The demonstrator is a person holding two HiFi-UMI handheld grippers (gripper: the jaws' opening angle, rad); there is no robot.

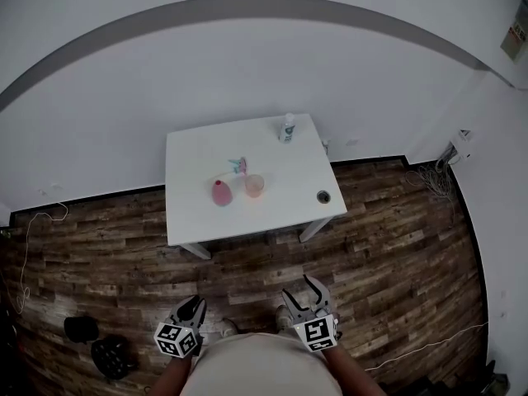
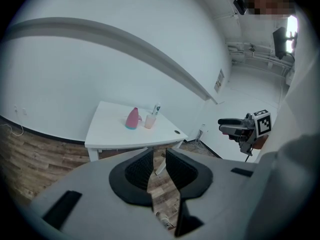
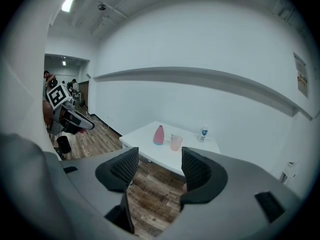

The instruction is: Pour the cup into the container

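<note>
Table (image 1: 198, 163): cup (image 1: 254, 186), container (image 1: 221, 193); disc (image 1: 323, 196), maybe lid, hidden right gripper view; left claw (image 1: 194, 304), right claw (image 1: 297, 285) parted, empty.

One white table (image 1: 198, 151) is standing at the centre of the frame, carrying one pink container (image 1: 221, 193), one pale cup (image 1: 254, 186), one small bottle (image 1: 287, 128) and one little teal-and-pink item (image 1: 239, 166). Two grippers are showing at the bottom edge: left gripper (image 1: 195, 304), right gripper (image 1: 299, 287). Two dark objects (image 1: 81, 329) are lying at lower left.
</note>
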